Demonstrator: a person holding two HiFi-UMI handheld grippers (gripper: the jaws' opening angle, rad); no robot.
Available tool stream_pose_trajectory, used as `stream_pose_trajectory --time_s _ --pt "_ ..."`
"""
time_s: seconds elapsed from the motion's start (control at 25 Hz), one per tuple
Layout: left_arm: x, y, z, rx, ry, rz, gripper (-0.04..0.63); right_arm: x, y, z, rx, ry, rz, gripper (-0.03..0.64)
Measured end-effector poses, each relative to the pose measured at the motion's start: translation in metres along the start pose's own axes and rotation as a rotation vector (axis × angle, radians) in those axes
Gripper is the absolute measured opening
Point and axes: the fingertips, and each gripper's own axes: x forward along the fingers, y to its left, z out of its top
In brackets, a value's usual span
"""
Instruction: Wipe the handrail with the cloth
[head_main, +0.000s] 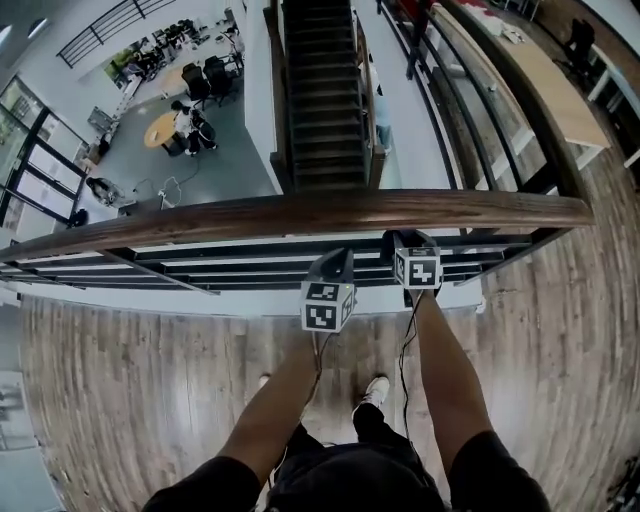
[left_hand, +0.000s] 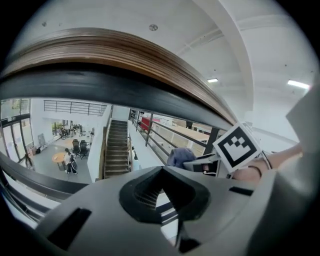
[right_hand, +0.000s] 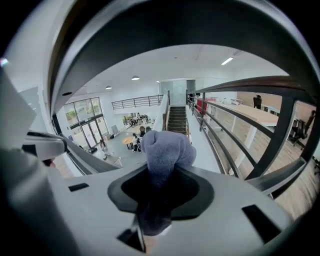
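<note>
Blue-grey cloth (right_hand: 166, 150) is sitting clamped in the right gripper (head_main: 404, 241) below the handrail (head_main: 300, 212). The left gripper (head_main: 336, 263) is idling with its jaws together, empty. Any slackening is risking the cloth's fall to the lower floor (head_main: 232, 150).

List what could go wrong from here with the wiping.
1. The cloth in the right gripper is not touching the handrail. It points out beneath it, toward the atrium. If the grip slips, it may drop near the people below.
2. The cloth is a tight wad, so it would likely wipe only a narrow strip.
3. The left gripper, shut and empty, sits close beside the right, so they may knock together.
</note>
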Motion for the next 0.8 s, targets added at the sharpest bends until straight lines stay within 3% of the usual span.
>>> stream_pose_trajectory --time_s 0.48,0.8 --pt "0.074 -0.131 0.009 0.091 0.031 -0.089 -0.002 -0.039 -0.165 -0.016 0.006 0.007 -0.083 0.109" --pt "0.107 -0.192 0.013 0.109 0.049 -0.162 -0.002 -0.065 -0.244 -0.029 0.02 0.001 -0.17 0.109"
